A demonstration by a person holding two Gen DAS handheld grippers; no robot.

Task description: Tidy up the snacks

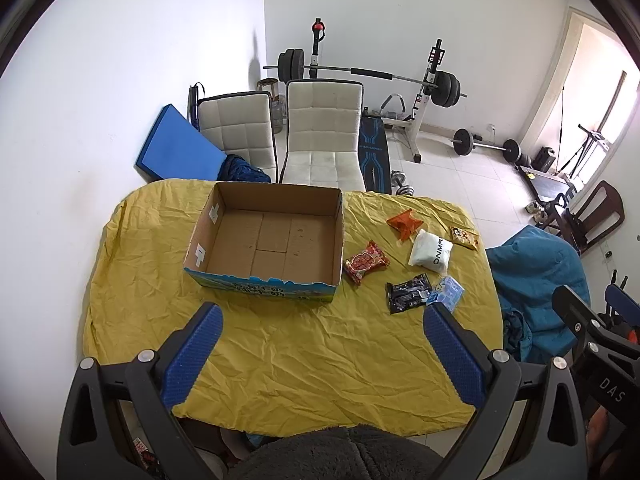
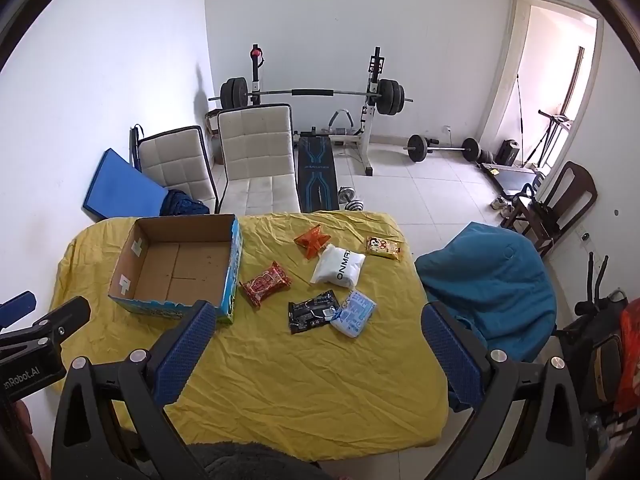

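Left wrist view: left gripper [image 1: 322, 320] spread wide above the counter's [image 1: 304, 364] near edge, holding nothing. Right gripper [image 2: 316, 318] likewise spread. Box [image 1: 272, 236] sits toward the far-left corner; six snacks [image 1: 366, 267] lie beside it, toward the right edge.
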